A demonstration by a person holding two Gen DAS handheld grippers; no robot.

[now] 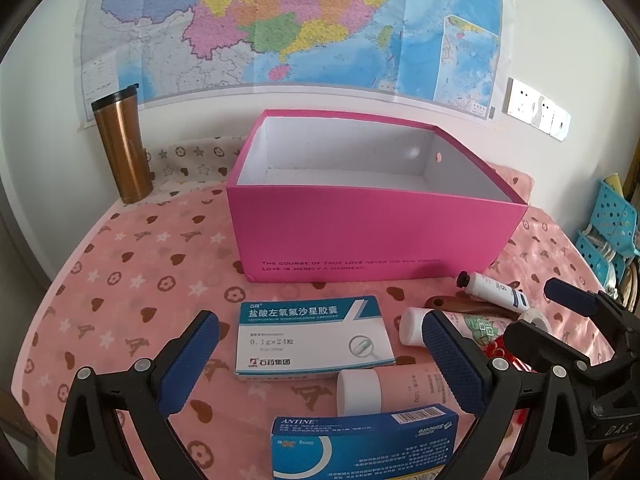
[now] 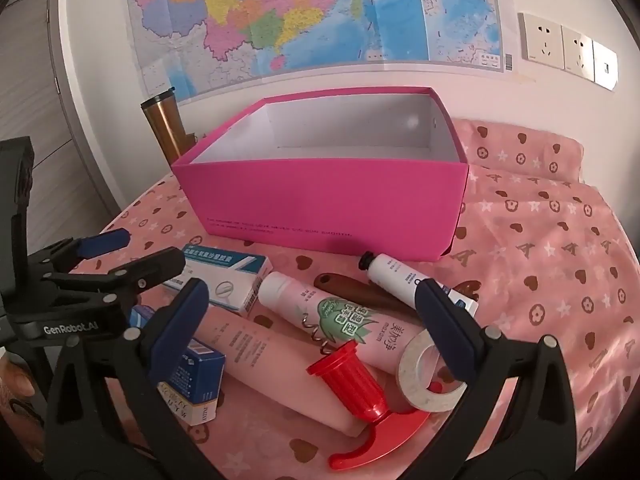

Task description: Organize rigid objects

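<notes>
An open pink box (image 1: 360,236) (image 2: 320,200) stands empty on the table. In front of it lie a white-teal medicine box (image 1: 312,338) (image 2: 228,276), a blue medicine box (image 1: 360,444) (image 2: 196,376), a long pink tube (image 1: 404,392) (image 2: 272,364), a pink tube with green print (image 2: 340,320), a small white tube (image 1: 494,290) (image 2: 404,280), a red corkscrew (image 2: 360,392) and a tape roll (image 2: 424,376). My left gripper (image 1: 320,360) is open above the medicine boxes. My right gripper (image 2: 312,320) is open above the tubes and corkscrew.
A copper tumbler (image 1: 120,148) (image 2: 166,128) stands at the back left by the wall. A brown wooden handle (image 2: 352,290) lies under the tubes. A pink patterned cloth (image 2: 540,264) covers the table. Blue baskets (image 1: 608,228) hang off the right.
</notes>
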